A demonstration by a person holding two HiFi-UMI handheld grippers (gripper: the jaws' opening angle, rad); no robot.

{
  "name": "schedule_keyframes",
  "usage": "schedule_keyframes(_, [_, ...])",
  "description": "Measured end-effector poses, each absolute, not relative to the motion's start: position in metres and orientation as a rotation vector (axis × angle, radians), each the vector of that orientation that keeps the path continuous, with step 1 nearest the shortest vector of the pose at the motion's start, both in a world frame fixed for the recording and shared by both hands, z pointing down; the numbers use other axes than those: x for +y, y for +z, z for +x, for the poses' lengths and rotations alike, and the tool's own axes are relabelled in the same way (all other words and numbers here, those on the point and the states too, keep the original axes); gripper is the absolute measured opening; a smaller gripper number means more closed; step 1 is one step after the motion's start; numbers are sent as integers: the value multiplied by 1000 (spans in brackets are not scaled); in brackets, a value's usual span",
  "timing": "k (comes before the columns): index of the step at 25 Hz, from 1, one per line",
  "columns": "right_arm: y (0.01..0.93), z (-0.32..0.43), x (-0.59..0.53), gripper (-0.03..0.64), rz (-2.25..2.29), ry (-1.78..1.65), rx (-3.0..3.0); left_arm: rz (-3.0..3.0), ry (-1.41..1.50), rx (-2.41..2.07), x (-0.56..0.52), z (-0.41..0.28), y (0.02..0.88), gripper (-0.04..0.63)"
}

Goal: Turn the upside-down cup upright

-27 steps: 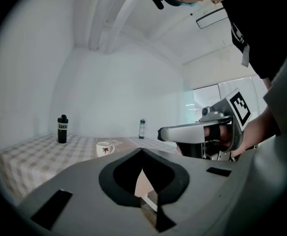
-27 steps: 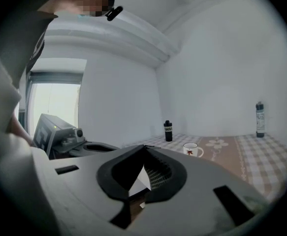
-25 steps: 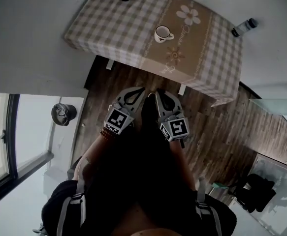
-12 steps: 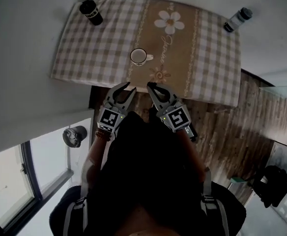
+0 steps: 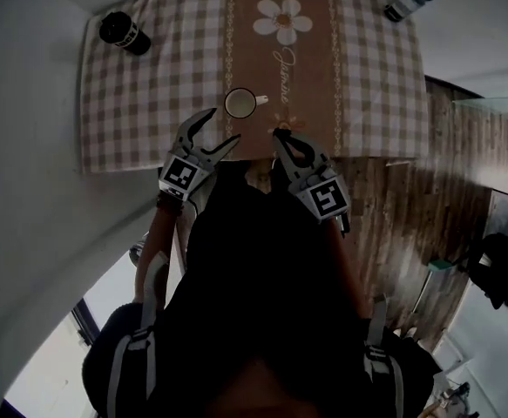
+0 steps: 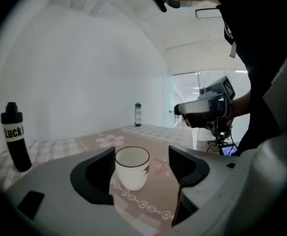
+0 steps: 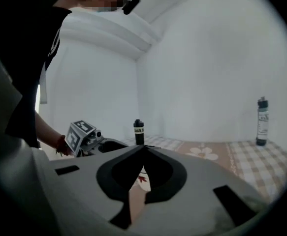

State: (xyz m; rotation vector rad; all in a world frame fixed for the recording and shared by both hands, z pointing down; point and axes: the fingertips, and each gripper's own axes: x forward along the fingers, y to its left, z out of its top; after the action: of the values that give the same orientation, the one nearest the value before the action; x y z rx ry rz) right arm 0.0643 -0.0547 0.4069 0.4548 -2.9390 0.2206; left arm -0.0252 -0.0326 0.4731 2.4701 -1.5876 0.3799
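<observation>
The left gripper (image 5: 223, 126) is on its approach. Its jaws have just been opening and stand wide, with the cup (image 5: 240, 104) just ahead between them on the desk (image 5: 149, 103), untouched. The right gripper (image 5: 278, 132) hangs beside it, jaws shut and empty. The next move, I'd say, is to ease forward and close on the cup's wall.

My left gripper (image 5: 225, 124) reaches forward, its fingers having just been opening wide — the cup (image 6: 132, 168) shows between them, untouched. My right gripper (image 5: 278, 132) hovers alongside, fingers pressed together on nothing — both forearms extended.
</observation>
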Motion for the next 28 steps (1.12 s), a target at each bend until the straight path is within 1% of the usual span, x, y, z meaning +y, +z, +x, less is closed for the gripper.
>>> schedule_keyframes(1, [408, 67, -57, 3, 534, 258, -2930, 2501, 404, -1535, -35, -28, 482, 368])
schedule_keyframes(4, [421, 72, -66, 3, 714, 340, -2878, 2601, 460, -1408, -45, -40, 507, 420])
schedule_keyframes(9, [427, 76, -72, 3, 967, 379, -2821, 2628, 413, -1236, -71, -40, 519, 526])
schedule_keyframes(11, [428, 78, -73, 3, 1067, 389, -2799, 2643, 421, -1189, -77, -35, 523, 545])
schedule_keyframes(15, [432, 82, -65, 3, 1205, 383, -2752, 2701, 450, -1122, -81, -23, 534, 545])
schedule_keyframes(19, [436, 87, -60, 3, 1270, 384, -2730, 2716, 421, -1103, -88, -15, 545, 543])
schedule_keyframes(25, [443, 87, -58, 3, 1300, 390, -2725, 2704, 452, -1112, -94, -13, 556, 477])
schedule_keyframes(27, [448, 83, -59, 3, 1264, 367, -2718, 2704, 468, -1123, -94, -12, 555, 432])
schedule_keyframes(28, [453, 81, -60, 3, 1228, 346, -2715, 2703, 473, -1128, -94, -13, 555, 420])
